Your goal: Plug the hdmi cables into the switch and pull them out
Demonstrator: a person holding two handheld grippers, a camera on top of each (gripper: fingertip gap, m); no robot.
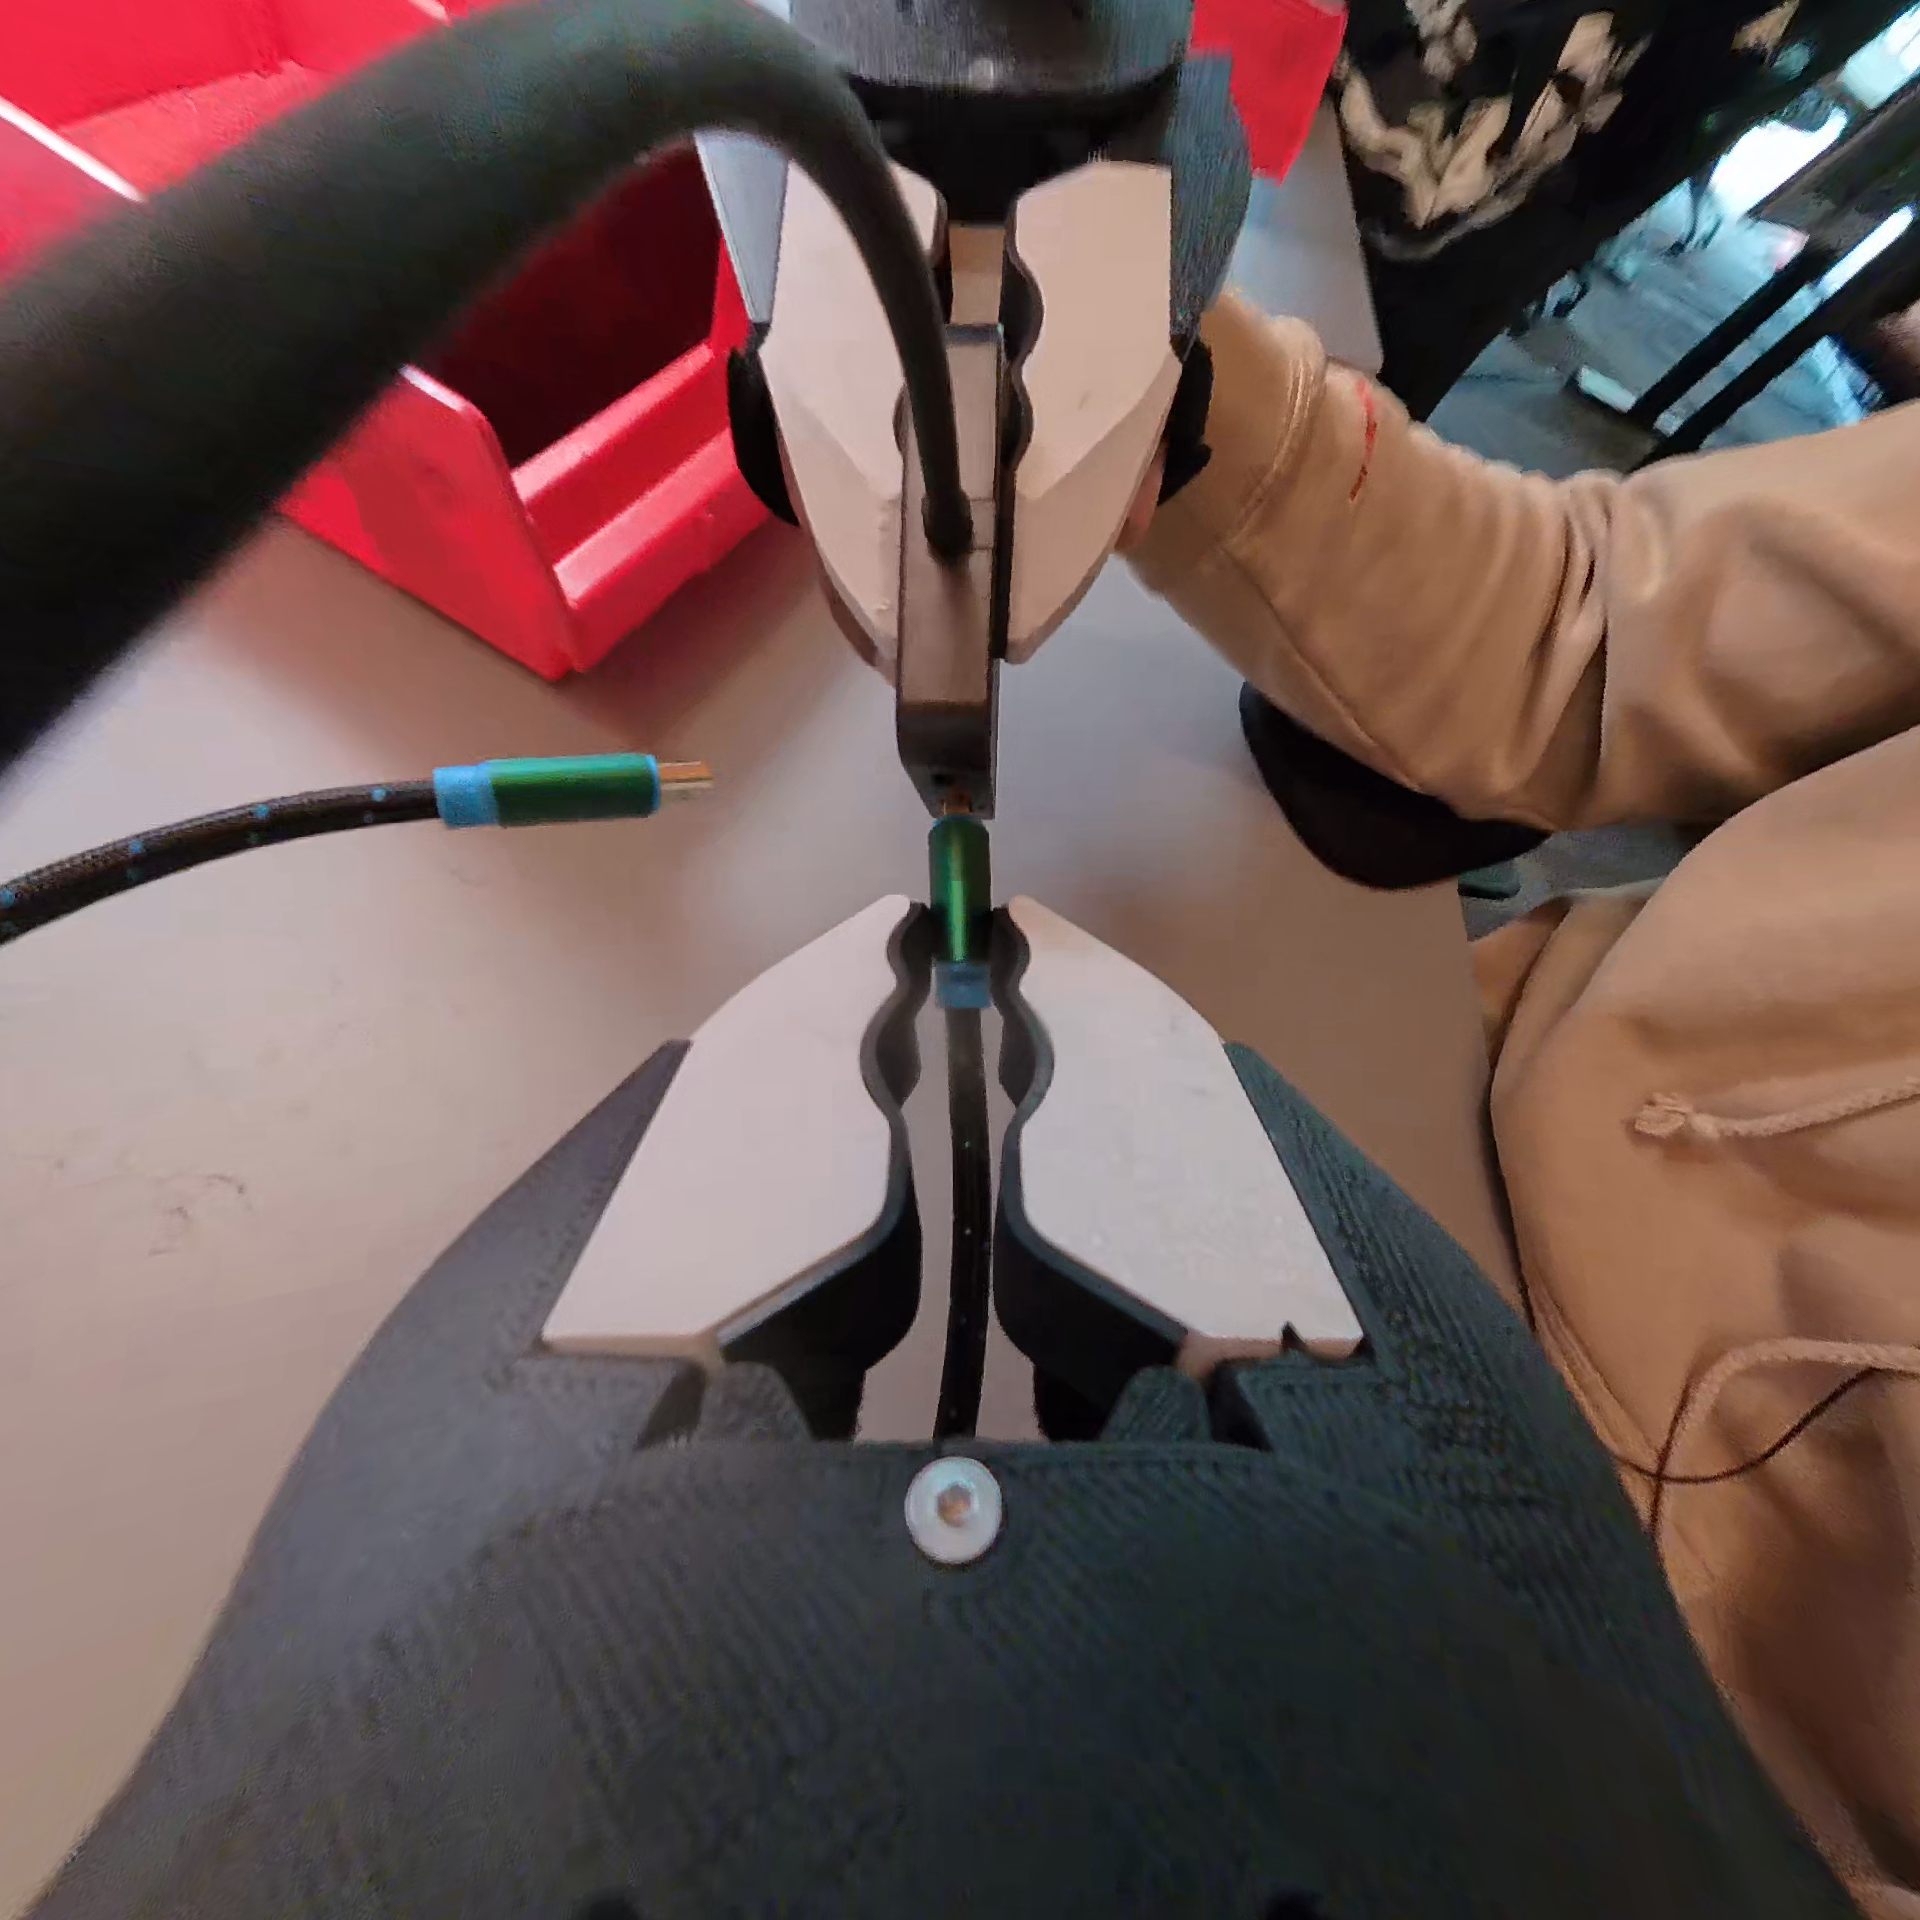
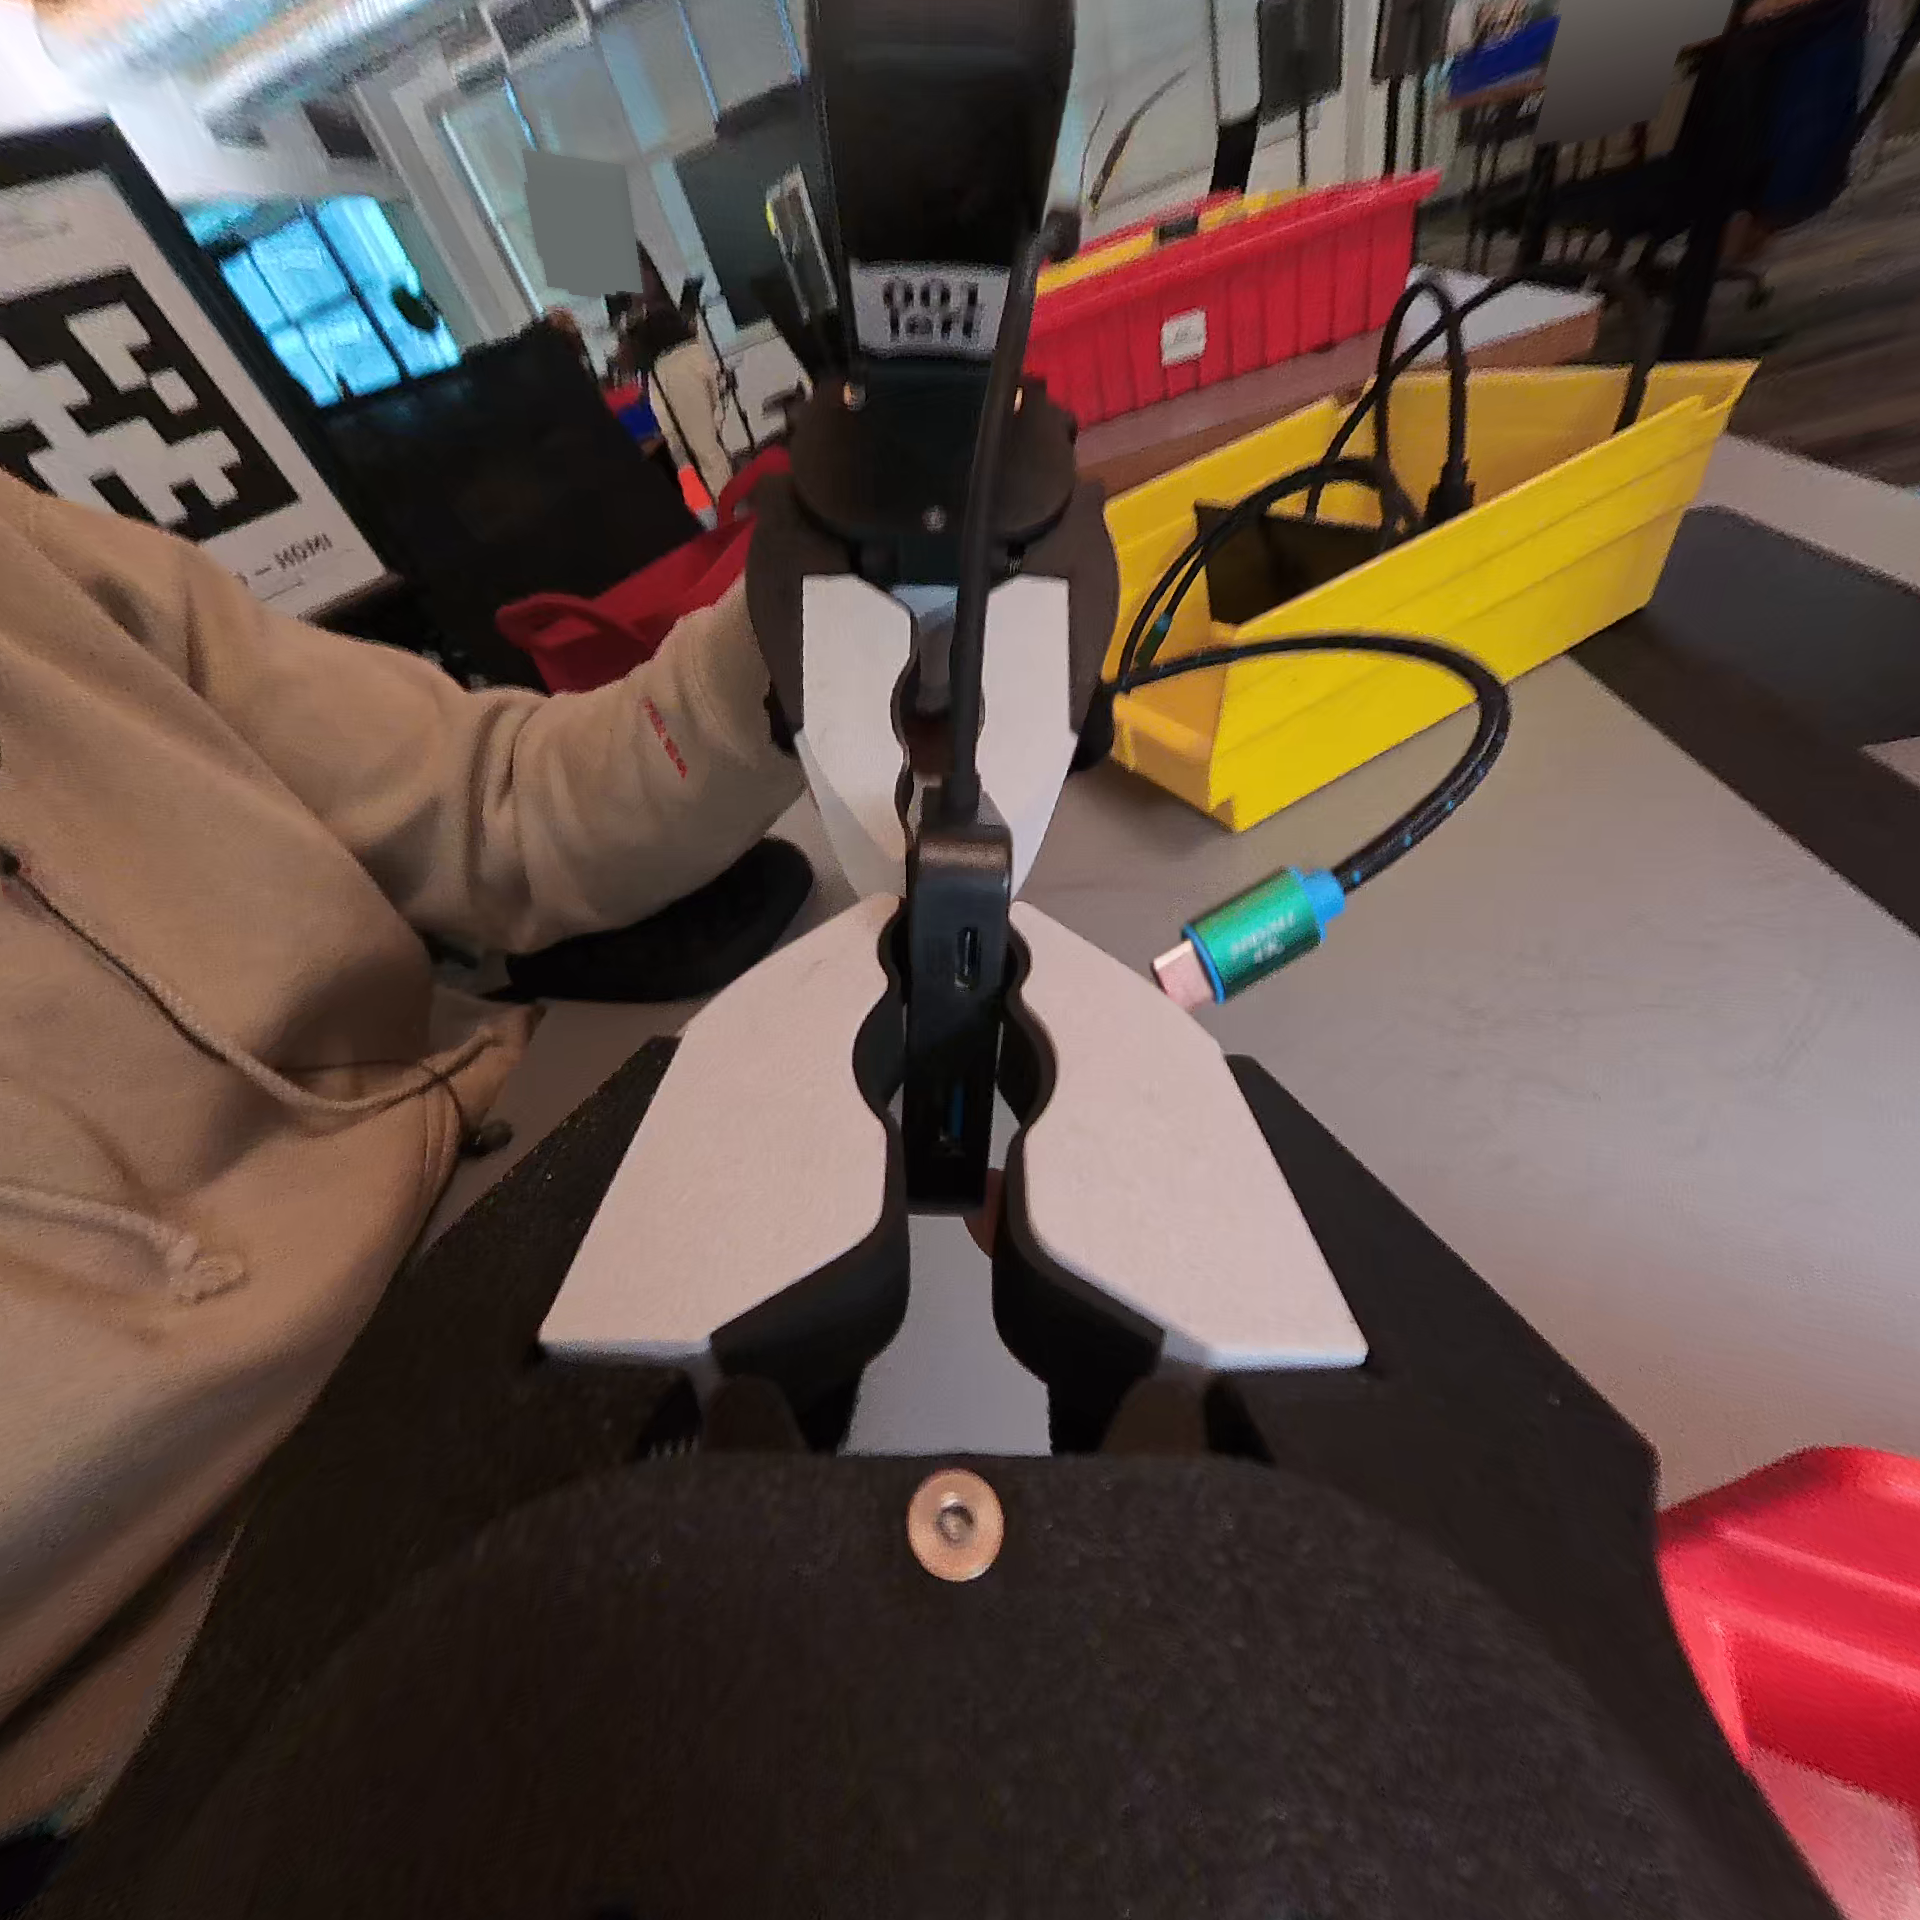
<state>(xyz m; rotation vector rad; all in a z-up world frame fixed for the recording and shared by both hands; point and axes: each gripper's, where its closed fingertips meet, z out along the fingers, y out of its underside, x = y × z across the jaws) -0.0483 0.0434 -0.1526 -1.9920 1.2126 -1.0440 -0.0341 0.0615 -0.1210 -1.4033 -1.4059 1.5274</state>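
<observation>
Both pairs of jaws are closed on something: the left gripper point(image 1: 956, 940) is clamped on a green HDMI plug point(image 1: 957, 878), and the right gripper point(image 2: 954, 997) is clamped on the dark, slim switch point(image 2: 954, 997). They are held nose to nose above the table point(image 1: 312, 1091), so that the plug's metal tip is lined up with, and sits at, a port in the switch's end face; whether it is seated cannot be told. A second plug point(image 1: 571, 790), green metal with a blue collar, is left lying on the table well to the side, probably for its own turn. Its cable point(image 2: 1434, 790) is braided black with blue flecks, whereas the switch's own lead point(image 1: 416, 208) is smooth and rubbery. Wavy inner edges are seen on the pale fingers point(image 1: 769, 1132), apparently for grip on rounded bodies.
</observation>
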